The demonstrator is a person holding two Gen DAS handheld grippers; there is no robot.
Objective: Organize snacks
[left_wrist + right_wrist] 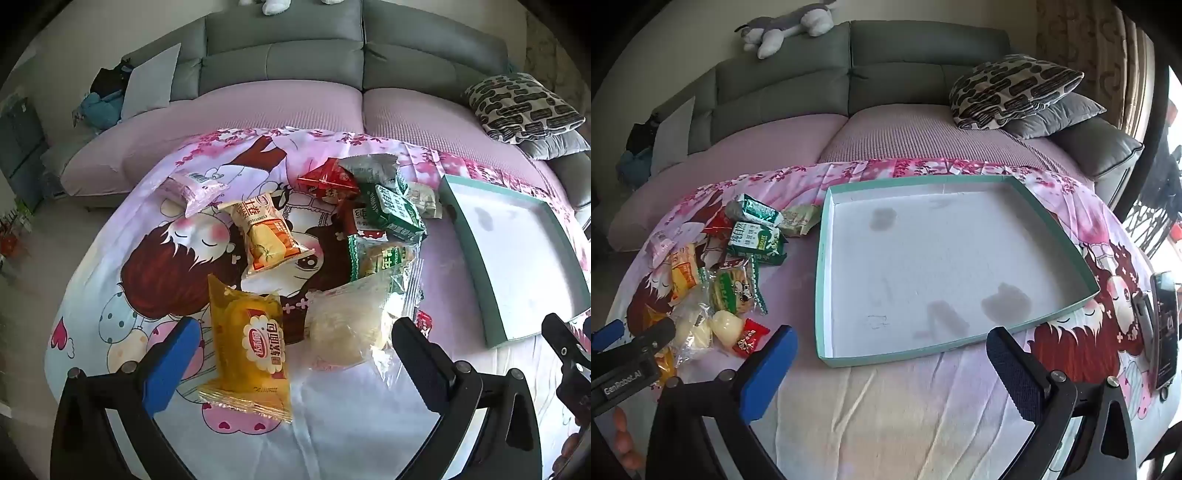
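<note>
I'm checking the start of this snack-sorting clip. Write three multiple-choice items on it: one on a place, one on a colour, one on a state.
1. Where does the pile of snack packets lie, seen from the right wrist camera?
A. Inside the tray
B. On the cloth, left of the tray
C. On the sofa cushions

2. What colour is the outer wall of the tray?
A. Teal green
B. Red
C. Black

3. How does the left gripper stand?
A. Shut on the yellow bread packet
B. Shut with nothing in it
C. Open, gripping nothing

Answers:
1 B: the packets lie on the cartoon-print cloth beside the tray's left wall, and the tray holds only stains.
2 A: its rim and sides are teal around a white floor.
3 C: its jaws stand wide apart, above the yellow bread packet without pressing it.
</note>
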